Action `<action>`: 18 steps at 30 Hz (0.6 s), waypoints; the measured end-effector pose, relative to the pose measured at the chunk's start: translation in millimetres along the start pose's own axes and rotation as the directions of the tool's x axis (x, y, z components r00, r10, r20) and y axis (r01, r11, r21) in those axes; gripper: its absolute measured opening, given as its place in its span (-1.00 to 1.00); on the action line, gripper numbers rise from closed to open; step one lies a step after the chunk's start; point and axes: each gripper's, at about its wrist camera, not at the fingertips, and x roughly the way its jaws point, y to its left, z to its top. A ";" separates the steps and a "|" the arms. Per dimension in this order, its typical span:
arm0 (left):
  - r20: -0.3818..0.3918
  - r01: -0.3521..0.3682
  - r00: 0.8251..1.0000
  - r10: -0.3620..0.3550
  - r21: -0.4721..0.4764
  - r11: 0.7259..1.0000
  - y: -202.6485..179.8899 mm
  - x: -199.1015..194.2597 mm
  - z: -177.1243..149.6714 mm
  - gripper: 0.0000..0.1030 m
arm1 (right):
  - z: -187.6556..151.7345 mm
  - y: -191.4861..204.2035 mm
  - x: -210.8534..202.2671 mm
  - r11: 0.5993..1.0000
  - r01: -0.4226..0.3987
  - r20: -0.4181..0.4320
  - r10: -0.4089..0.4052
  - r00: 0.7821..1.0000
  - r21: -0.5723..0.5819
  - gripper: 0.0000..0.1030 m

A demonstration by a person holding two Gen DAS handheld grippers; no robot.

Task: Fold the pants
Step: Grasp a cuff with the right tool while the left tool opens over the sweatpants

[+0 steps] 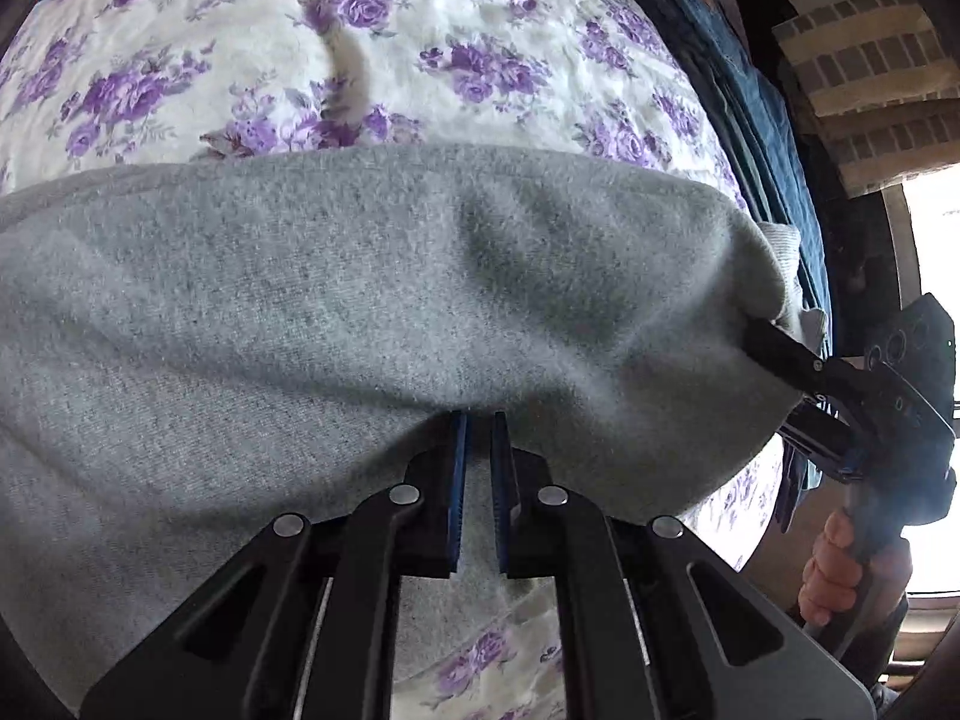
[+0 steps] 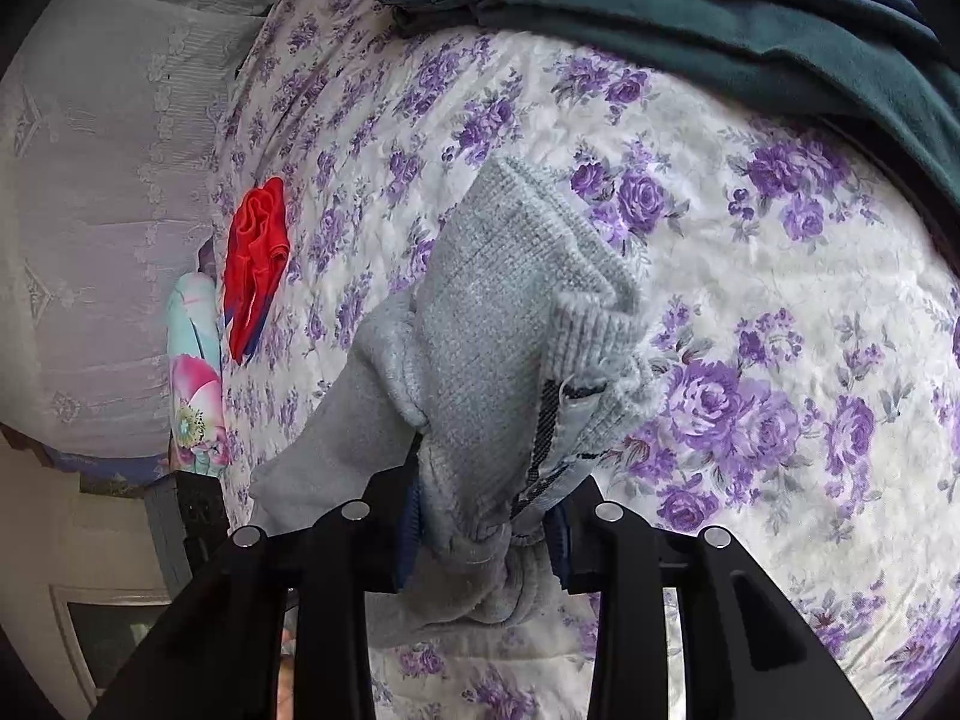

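Observation:
Grey fleece pants [image 1: 360, 300] stretch across the floral bedspread in the left wrist view. My left gripper [image 1: 479, 420] is shut on a fold of the grey pants near their lower edge. My right gripper shows at the right of that view [image 1: 762, 330], clamped on the pants' end. In the right wrist view my right gripper [image 2: 480, 498] is shut on the bunched ribbed cuff end of the grey pants [image 2: 504, 312], which stands up between the fingers.
A white bedspread with purple roses [image 2: 780, 330] covers the bed. Folded blue jeans and a dark teal garment [image 2: 720, 18] lie at its far edge. A red garment [image 2: 255, 264] and a flowered cloth [image 2: 195, 372] lie at the left. Brick wall [image 1: 870, 78] stands beyond.

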 end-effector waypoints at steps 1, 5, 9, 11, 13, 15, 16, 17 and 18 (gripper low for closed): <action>-0.001 0.011 1.000 -0.011 -0.006 1.000 1.9 -0.4 0.2 -0.88 | 0.2 0.9 0.0 1.000 0.003 -0.002 -0.003 1.000 -0.003 -0.32; 0.008 0.025 1.000 -0.025 -0.017 1.000 8.6 -4.0 -3.9 -0.88 | 1.5 5.6 1.1 1.000 0.025 -0.005 -0.025 1.000 -0.011 -0.32; 0.017 0.000 1.000 0.000 0.005 1.000 5.2 -9.6 -10.2 -0.88 | -5.5 31.0 -6.2 0.988 0.091 0.035 -0.088 0.996 -0.122 -0.39; 0.013 0.025 1.000 -0.025 -0.017 1.000 6.4 -19.2 -13.6 -0.88 | -13.4 55.3 -16.0 0.972 0.118 0.070 -0.106 0.992 -0.202 -0.40; 0.076 0.064 0.995 -0.062 -0.033 0.997 16.8 -48.8 -23.9 -0.88 | -22.3 85.7 -24.5 0.944 0.135 0.099 -0.110 0.989 -0.302 -0.40; 0.171 0.085 0.983 -0.072 -0.070 0.994 40.5 -88.2 -40.0 -0.86 | -30.0 114.1 -27.0 0.907 0.156 0.118 -0.118 0.986 -0.391 -0.40; 0.217 0.093 0.974 -0.068 -0.110 0.989 60.1 -109.1 -49.0 -0.83 | -33.8 127.9 -26.0 0.891 0.160 0.120 -0.119 0.986 -0.425 -0.40; 0.260 0.105 0.964 -0.061 -0.159 0.982 82.2 -127.4 -59.6 -0.77 | -37.0 140.0 -23.8 0.879 0.156 0.117 -0.116 0.986 -0.451 -0.40; 0.301 0.113 0.953 -0.043 -0.220 0.969 107.8 -144.8 -73.2 -0.72 | -40.8 153.6 -19.6 0.865 0.147 0.107 -0.109 0.988 -0.480 -0.40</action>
